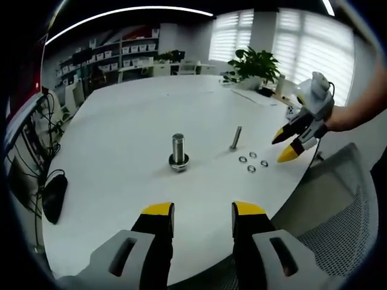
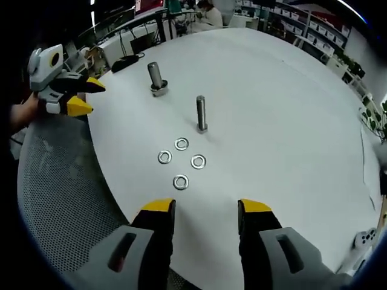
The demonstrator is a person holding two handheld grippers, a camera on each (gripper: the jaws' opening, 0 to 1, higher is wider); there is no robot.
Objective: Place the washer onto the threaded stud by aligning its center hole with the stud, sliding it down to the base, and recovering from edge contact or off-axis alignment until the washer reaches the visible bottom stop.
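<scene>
Several flat metal washers (image 2: 181, 161) lie loose on the white table (image 2: 284, 109), also seen as a small cluster of washers (image 1: 252, 162) in the left gripper view. A slim threaded stud (image 2: 201, 113) stands upright just beyond them; the same stud (image 1: 236, 138) shows in the left gripper view. A thicker bolt (image 1: 178, 151) stands further off on its base, seen too as the thick bolt (image 2: 156, 78). My left gripper (image 1: 202, 212) is open and empty near the table edge. My right gripper (image 2: 204, 210) is open, empty, just short of the washers.
A grey mesh chair (image 2: 57, 199) sits by the table edge. A black mouse (image 1: 54, 196) lies at the left rim. A potted plant (image 1: 254, 65) and papers stand at the far side. Shelves and desks fill the background.
</scene>
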